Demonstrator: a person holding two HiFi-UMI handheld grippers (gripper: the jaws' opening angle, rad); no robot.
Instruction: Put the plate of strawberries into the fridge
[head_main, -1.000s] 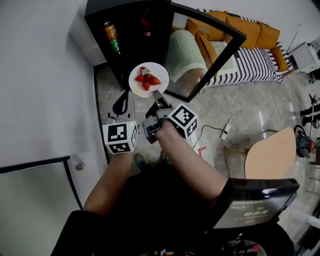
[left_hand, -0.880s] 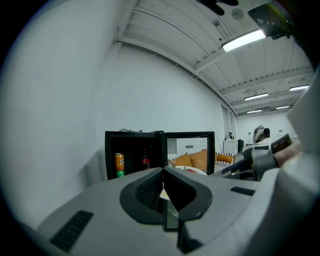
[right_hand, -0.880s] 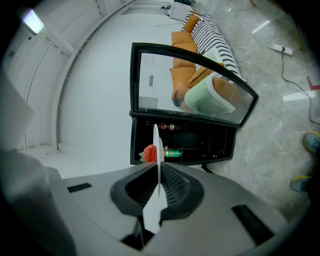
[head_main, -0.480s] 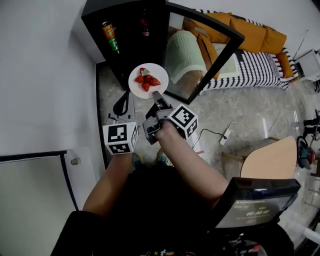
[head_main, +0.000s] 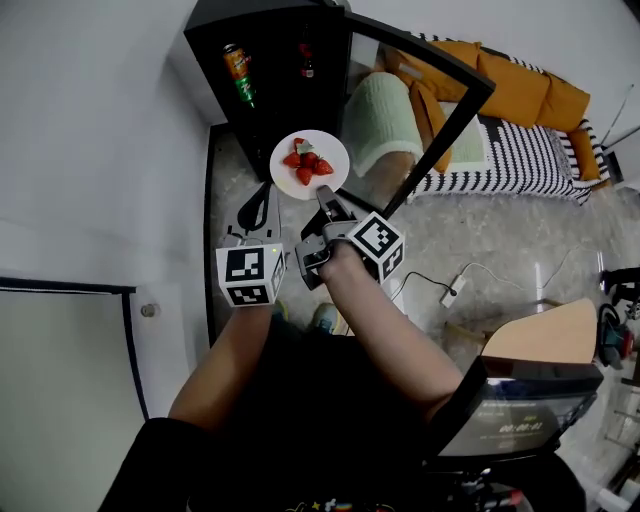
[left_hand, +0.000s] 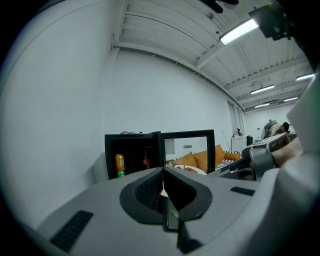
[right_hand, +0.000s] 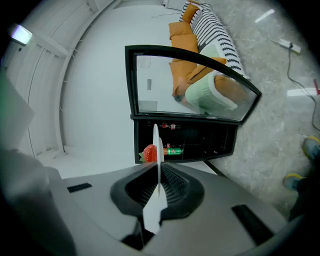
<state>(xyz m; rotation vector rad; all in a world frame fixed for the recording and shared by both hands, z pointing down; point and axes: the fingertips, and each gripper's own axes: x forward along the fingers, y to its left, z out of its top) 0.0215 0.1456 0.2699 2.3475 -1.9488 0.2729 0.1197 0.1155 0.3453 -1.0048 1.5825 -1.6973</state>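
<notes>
A white plate (head_main: 310, 165) with several red strawberries (head_main: 307, 163) is held out in front of the small black fridge (head_main: 270, 70), whose glass door (head_main: 420, 110) stands open to the right. My right gripper (head_main: 326, 196) is shut on the plate's near rim; in the right gripper view the plate (right_hand: 155, 150) shows edge-on between the jaws with a strawberry (right_hand: 149, 153) beside it. My left gripper (head_main: 262, 203) hangs to the left of the plate, jaws shut with nothing between them (left_hand: 163, 181). Inside the fridge stand an orange can (head_main: 238, 72) and a red bottle (head_main: 306, 60).
The fridge stands against a white wall (head_main: 90, 150) at the left. An orange sofa (head_main: 510, 85) with a striped cover lies behind the door. A cable with a plug (head_main: 450, 292) lies on the stone floor, and a wooden tabletop (head_main: 540, 335) is at the right.
The plate and both grippers have moved slightly right and closer to the open fridge. The right gripper still holds the plate.
</notes>
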